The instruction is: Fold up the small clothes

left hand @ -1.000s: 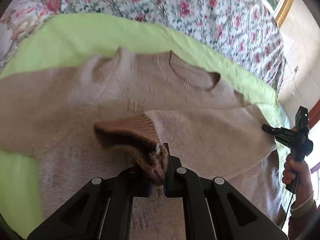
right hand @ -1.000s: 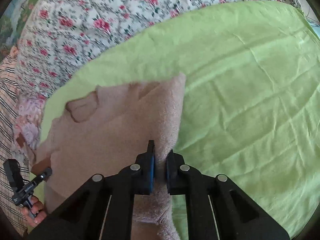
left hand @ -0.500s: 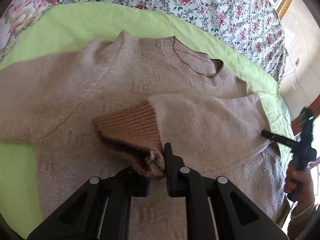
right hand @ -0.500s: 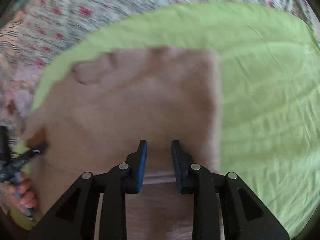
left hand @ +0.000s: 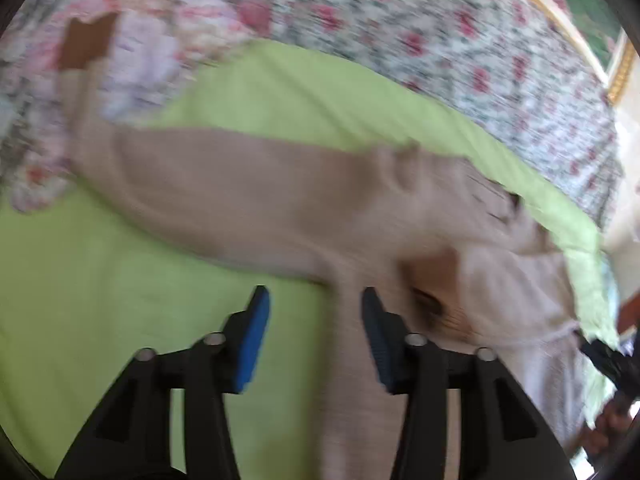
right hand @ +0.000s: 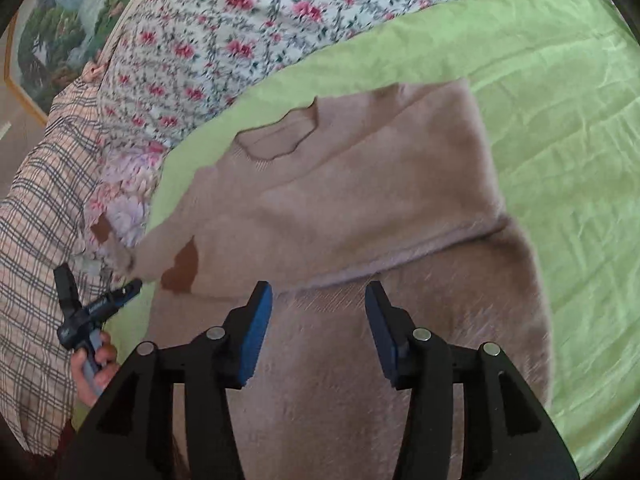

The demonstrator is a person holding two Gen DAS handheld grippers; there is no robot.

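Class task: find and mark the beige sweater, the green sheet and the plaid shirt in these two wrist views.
beige sweater (right hand: pixel 360 200), right wrist view, on its folded-over sleeve.
green sheet (right hand: pixel 568 140), right wrist view, bare creased area right of the sweater.
plaid shirt (right hand: pixel 36 240), right wrist view, on its checked cloth.

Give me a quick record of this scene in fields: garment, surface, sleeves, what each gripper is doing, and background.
garment: beige sweater, lying flat, neck away from the camera
surface: green sheet over a floral cover
sleeves: one folded across the chest, brown cuff on the body; the other stretched out sideways, not folded
left gripper: fingers opening, nothing between them, over the sweater's edge
right gripper: fingers opening, nothing held, above the lower body
background: plaid cloth, framed picture
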